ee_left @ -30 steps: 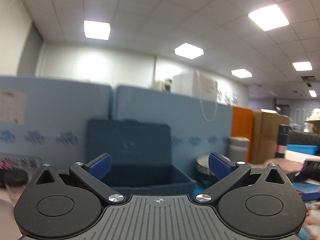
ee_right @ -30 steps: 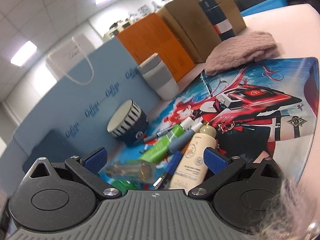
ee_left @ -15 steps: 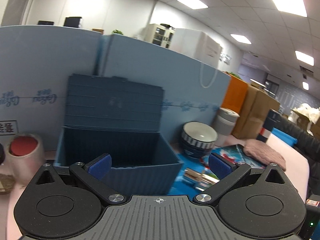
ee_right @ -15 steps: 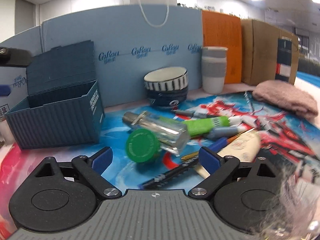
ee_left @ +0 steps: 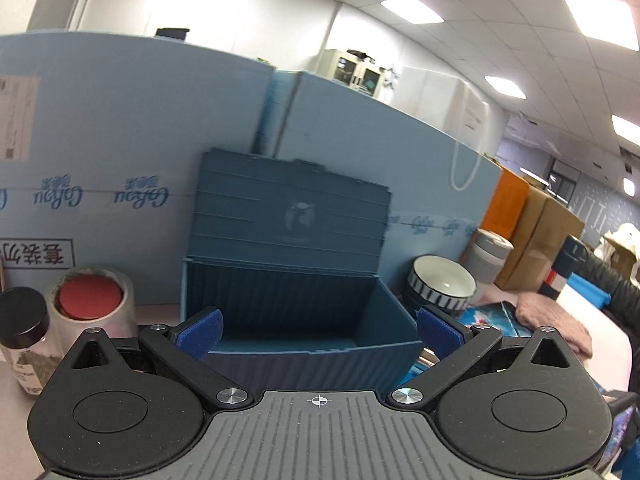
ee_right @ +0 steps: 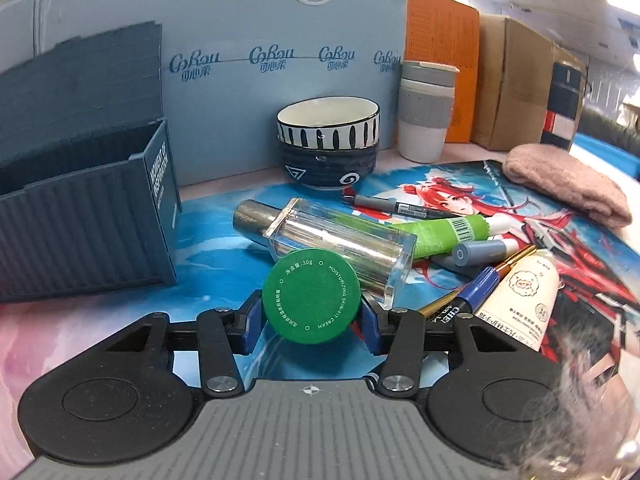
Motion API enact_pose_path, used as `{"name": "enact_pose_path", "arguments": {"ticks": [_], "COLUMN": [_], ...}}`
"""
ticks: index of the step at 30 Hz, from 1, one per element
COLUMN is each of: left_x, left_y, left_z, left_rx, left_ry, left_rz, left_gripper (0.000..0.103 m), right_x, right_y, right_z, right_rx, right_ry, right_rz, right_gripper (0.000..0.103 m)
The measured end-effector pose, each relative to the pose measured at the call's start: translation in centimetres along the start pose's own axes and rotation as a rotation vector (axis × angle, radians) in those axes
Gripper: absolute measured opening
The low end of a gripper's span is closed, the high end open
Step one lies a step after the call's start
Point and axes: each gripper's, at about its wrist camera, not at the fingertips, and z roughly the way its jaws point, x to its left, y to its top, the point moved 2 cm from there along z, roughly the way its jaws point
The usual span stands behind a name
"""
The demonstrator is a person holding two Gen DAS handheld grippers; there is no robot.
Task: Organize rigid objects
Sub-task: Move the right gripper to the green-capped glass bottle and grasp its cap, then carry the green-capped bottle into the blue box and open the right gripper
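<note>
One green round cream jar (ee_right: 311, 295), white lettering, clamped in right gripper (ee_right: 311, 320); left gripper (ee_left: 318, 330) spread wide.

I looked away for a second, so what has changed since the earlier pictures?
The right gripper moved in and closed its blue pads on the round green cream jar. The left gripper tilted down from the ceiling toward the open dark blue ribbed box, jaws staying open. The clear glass bottle and tubes stayed put.

the right gripper (ee_right: 311, 322) has come down and pinched shut on the green cream jar (ee_right: 311, 295), which lay loose ahead of its spread fingers 0.5 s ago. the left gripper (ee_left: 319, 328) has tilted closer over the open blue box (ee_left: 304, 320).
</note>
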Motion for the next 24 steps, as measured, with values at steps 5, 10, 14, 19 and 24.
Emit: {"name": "enact_pose_path", "arguments": {"ticks": [5,10,14,19,24], "left_x": [2.2,4.7,6.2,7.3,8.3], "left_y": [0.1,-0.1,-0.2,-0.4,-0.9], "left_z": [0.4,1.3,1.3,1.4,2.3], "left_rx": [0.005,0.030,0.011,-0.008,0.006], "left_ry": [0.031,-0.037,-0.072,-0.067,-0.032], "left_rz": [-0.077,-0.212,-0.295,-0.346,-0.363], "left_gripper": [0.103,0.103,0.103,0.103,0.103], "right_x": [-0.7,-1.4,-1.1,2.2,6.9], "right_y": [0.8,3.5,6.9,10.6,12.3], "right_z": [-1.7,-3.7,-4.2,-3.5,-0.9], "right_rx": [-0.052,-0.087,-0.085,-0.066,0.010], "right_ry": [0.072,0.242,0.430,0.598,0.609], "right_rz": [0.036,0.112,0.194,0.183,0.096], "right_gripper": [0.045,0.045,0.045,0.045,0.045]}}
